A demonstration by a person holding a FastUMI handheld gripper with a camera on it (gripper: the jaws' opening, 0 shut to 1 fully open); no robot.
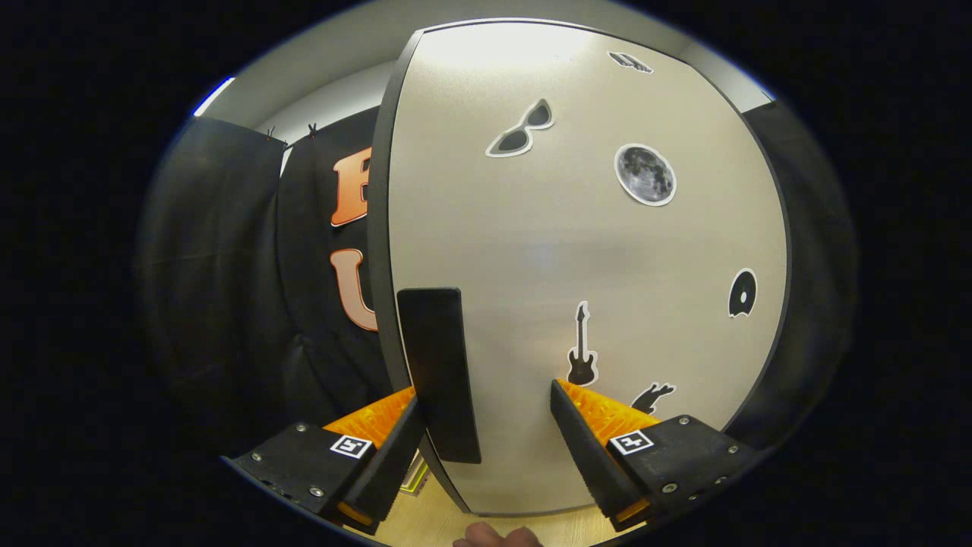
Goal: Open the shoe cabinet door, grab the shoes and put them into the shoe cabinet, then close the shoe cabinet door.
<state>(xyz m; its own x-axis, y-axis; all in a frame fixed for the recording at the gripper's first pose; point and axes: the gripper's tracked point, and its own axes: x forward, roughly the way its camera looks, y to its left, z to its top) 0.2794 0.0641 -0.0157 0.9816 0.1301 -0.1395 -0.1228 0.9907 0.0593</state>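
Note:
The shoe cabinet door (577, 251) stands close in front of me, a pale grey panel with a dark rim and several stickers: sunglasses, a moon, a guitar, a disc. Its dark upright handle (439, 372) sits near the door's left edge. My gripper (484, 391) is open, with the handle between the fingers. The left finger (395, 448) lies right beside the handle, and the right finger (585, 441) stands apart from it against the door face. No shoes are in sight.
Black booth cloth (228, 289) hangs left of the door and beyond its right edge. A strip of light wooden floor (448, 509) lies below the door. Part of a person's hand (497, 536) is just below the door's bottom edge.

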